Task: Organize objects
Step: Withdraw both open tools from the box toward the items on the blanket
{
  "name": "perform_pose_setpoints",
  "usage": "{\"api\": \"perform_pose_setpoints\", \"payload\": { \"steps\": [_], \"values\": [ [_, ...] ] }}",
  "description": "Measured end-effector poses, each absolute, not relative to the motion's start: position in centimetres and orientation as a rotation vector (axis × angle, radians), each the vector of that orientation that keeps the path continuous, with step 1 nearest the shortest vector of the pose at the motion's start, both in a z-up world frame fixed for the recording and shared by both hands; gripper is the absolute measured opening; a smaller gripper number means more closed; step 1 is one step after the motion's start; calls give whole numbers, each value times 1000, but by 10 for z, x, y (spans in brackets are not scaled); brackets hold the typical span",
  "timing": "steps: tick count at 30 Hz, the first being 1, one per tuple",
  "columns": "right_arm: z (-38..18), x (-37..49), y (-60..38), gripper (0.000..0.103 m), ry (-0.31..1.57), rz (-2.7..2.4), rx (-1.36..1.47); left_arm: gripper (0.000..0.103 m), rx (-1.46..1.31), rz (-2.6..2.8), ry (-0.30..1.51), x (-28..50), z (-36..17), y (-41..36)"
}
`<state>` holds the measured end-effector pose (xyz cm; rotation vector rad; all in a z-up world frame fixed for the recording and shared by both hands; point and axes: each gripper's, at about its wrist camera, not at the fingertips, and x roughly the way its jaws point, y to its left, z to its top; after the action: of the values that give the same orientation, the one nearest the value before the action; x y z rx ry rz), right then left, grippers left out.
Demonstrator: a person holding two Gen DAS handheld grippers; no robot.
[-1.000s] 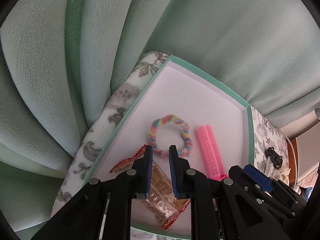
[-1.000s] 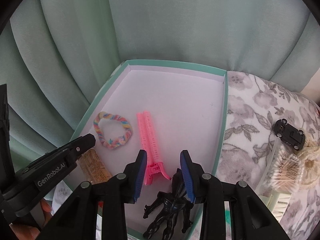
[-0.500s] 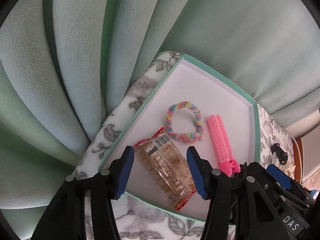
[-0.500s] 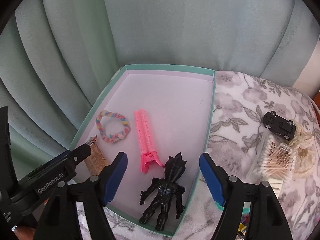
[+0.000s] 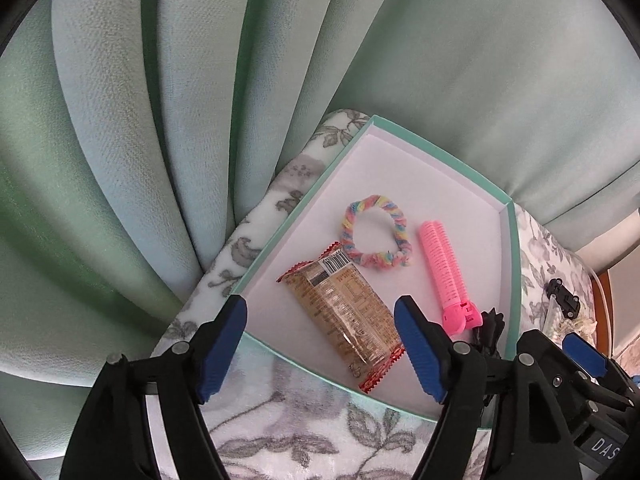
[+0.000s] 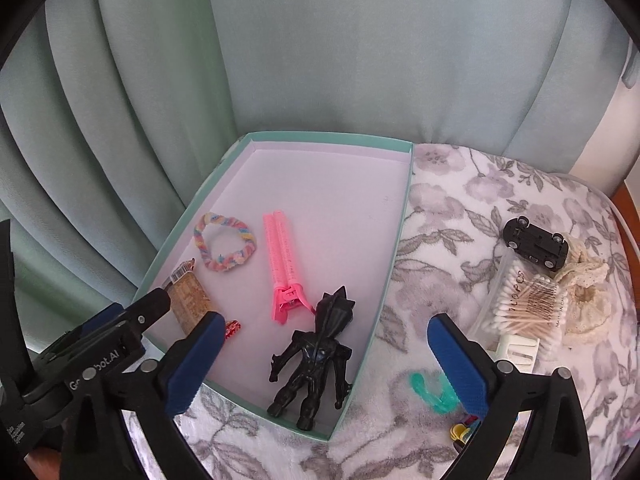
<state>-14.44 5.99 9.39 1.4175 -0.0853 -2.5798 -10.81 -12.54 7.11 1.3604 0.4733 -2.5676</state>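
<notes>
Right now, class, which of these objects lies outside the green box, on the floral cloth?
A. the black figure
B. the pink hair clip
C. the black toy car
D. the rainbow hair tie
C: the black toy car rests on the floral cloth, right of the green box.

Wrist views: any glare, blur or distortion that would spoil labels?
Left wrist: sharp, strong fisheye bending of the box rim and curtain; mild sheen on the snack wrapper, barcode readable. Right wrist: sharp, soft daylight and faint shadows; black figure loses surface detail, cotton swab pack print legible; corners vignetted black.
</notes>
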Motion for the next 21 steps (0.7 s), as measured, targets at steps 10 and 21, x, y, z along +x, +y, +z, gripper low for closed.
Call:
{"api": "perform_pose_setpoints", "payload": {
  "steps": [10, 21],
  "values": [
    [103, -128, 67, 103, -84, -2585, 1399, 94, 1344, -2565, 426, -91, 77, -119],
    [118, -108, 86, 103, -116, -2606, 1368, 94, 1308, -2596, 386, -77, 97, -103]
  ]
}}
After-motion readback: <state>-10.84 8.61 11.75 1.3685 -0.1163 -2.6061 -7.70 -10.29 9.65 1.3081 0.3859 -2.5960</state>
